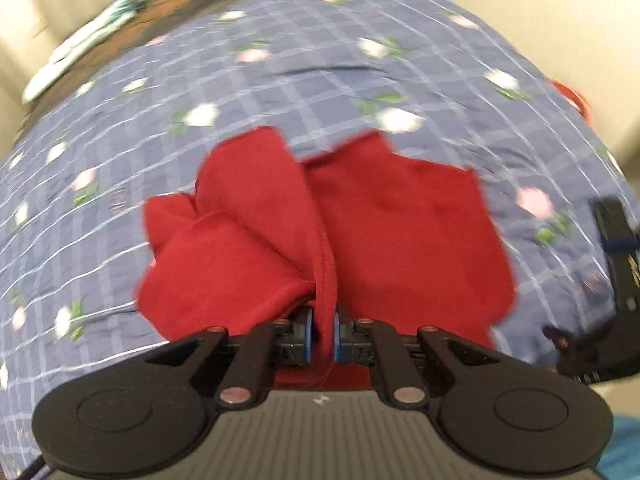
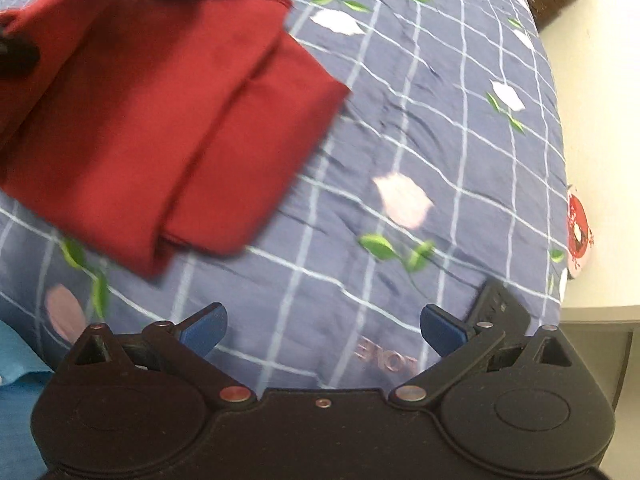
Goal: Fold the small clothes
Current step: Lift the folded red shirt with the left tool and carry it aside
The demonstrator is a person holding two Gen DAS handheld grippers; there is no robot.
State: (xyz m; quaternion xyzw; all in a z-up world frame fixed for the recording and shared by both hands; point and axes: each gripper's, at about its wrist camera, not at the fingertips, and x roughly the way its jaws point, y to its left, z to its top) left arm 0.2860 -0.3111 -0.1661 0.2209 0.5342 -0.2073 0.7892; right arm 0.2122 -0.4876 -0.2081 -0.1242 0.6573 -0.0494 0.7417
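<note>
A blue checked bedspread [image 1: 360, 60] printed with pale flowers covers the bed under me, with cream walls or furniture beyond its edges and a blurred teal-and-white thing on the far left.

The red garment [image 1: 400, 216] lies partly folded on the bedspread. I judge it soft, light and limp, a knit that will drape and slide out of shape unless taken by a hem or a folded edge, not the middle of a panel.

My left fingers [image 1: 323, 336] are pinched tight on a bunched ridge of that red cloth, lifting it so the fabric fans away from the pads to both sides.

My right fingers [image 2: 323, 330] stand wide apart, holding nothing, over bare bedspread. From this side the garment [image 2: 160, 120] sits up and to the left, near but not touching them, its doubled layers showing along the near edge.
</note>
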